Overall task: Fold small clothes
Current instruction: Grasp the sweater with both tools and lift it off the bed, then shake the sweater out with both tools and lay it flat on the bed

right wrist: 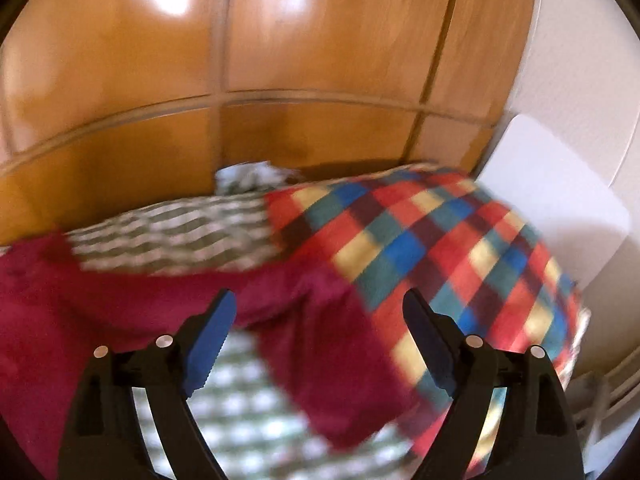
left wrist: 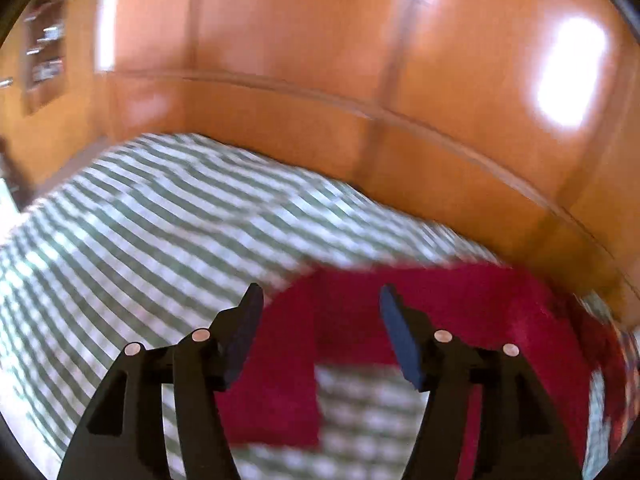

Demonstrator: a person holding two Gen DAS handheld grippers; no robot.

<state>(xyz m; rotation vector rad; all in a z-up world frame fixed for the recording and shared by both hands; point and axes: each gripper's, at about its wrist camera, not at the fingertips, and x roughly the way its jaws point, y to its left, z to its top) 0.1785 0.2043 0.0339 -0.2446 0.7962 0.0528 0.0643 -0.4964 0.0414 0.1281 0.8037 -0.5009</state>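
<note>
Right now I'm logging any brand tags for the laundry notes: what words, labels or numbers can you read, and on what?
None can be read.
Red garment: no tag or print shows.
Checked blanket: pattern only.
Shelf items at far left: too blurred to read.

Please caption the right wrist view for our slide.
Open right tool above a crimson cloth garment on a green-checked bedsheet.

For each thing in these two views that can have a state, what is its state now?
Left tongs: open, nothing between the pads.
Right tongs: open, holding nothing.
Red garment: lying spread on the bed, not yet folded, both legs apart.
Checked bedsheet: spread out, slightly wrinkled.
Plaid blanket: lying on the bed, one edge on the red garment.
Wardrobe doors: closed.
</note>
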